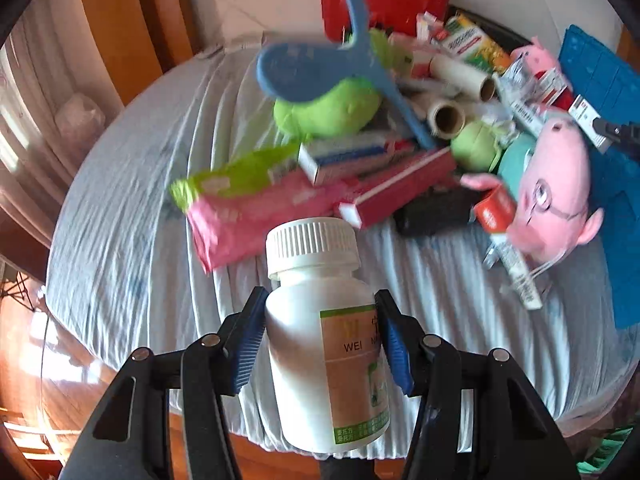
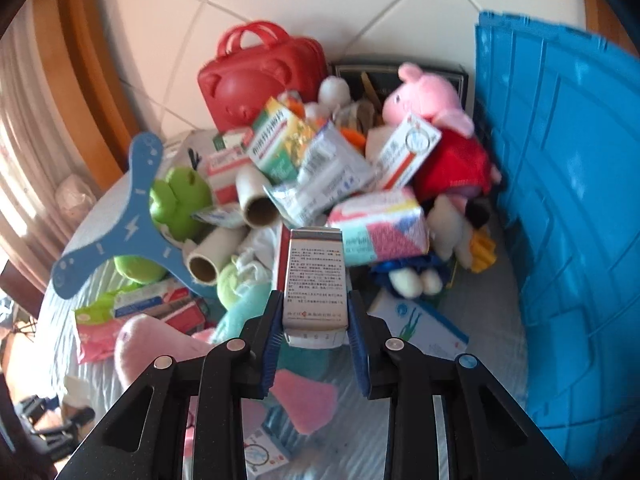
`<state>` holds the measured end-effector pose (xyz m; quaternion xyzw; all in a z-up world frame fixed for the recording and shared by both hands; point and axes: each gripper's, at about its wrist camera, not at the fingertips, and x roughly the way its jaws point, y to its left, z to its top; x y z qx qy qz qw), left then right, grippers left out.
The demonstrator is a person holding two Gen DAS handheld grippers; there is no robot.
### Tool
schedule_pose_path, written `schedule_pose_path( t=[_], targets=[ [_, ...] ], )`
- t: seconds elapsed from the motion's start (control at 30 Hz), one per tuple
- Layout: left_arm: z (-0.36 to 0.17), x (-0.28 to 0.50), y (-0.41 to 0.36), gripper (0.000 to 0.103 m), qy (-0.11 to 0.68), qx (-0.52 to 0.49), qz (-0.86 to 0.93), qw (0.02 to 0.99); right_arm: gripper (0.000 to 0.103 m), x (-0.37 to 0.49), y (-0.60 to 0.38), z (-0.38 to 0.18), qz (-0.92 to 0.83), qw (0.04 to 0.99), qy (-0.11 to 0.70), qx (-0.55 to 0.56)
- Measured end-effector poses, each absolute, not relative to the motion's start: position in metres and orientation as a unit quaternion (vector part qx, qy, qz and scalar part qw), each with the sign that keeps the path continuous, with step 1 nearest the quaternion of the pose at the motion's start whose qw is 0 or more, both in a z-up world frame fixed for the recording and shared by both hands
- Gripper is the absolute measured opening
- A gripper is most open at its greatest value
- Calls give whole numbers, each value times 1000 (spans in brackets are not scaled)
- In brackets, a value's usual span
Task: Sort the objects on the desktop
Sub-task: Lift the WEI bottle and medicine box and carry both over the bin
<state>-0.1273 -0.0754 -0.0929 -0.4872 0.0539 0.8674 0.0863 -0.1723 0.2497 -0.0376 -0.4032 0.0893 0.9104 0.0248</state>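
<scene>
My left gripper (image 1: 321, 312) is shut on a white pill bottle (image 1: 304, 320) with a ribbed cap and a green-and-tan label; both blue pads press its sides, and it is held above the pale striped cloth (image 1: 120, 220). In the right wrist view my right gripper (image 2: 315, 300) is shut on a small white medicine box (image 2: 314, 272) with a red edge and printed text, held over the pile. The pile holds several medicine boxes (image 2: 280, 140), a pink wipes packet (image 1: 248, 212), cardboard rolls (image 1: 446, 118) and plush toys.
A blue crate (image 2: 568, 240) stands at the right. A red bear-faced case (image 2: 256, 76) sits at the back by the tiled wall. A blue boomerang (image 1: 320, 68) lies on a green plush (image 1: 328, 108). A pink pig plush (image 1: 556, 188) lies right of the pile.
</scene>
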Motion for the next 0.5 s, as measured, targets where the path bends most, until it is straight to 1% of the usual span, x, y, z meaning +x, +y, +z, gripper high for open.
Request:
schedule_pose_path(
  t=[0.1,0.27,0.5],
  targets=[
    [-50,-129,-52,53,61,-436,891,109,30,-160,250,-7,924,20,88,-371],
    [7,-127,-3,53,75,-371,913,154,30,-123,262,49,946,35,86,-311],
    [69,-114,101,53,94,-299,918,243,30,-58,300,111,962,84,88,-246]
  ],
)
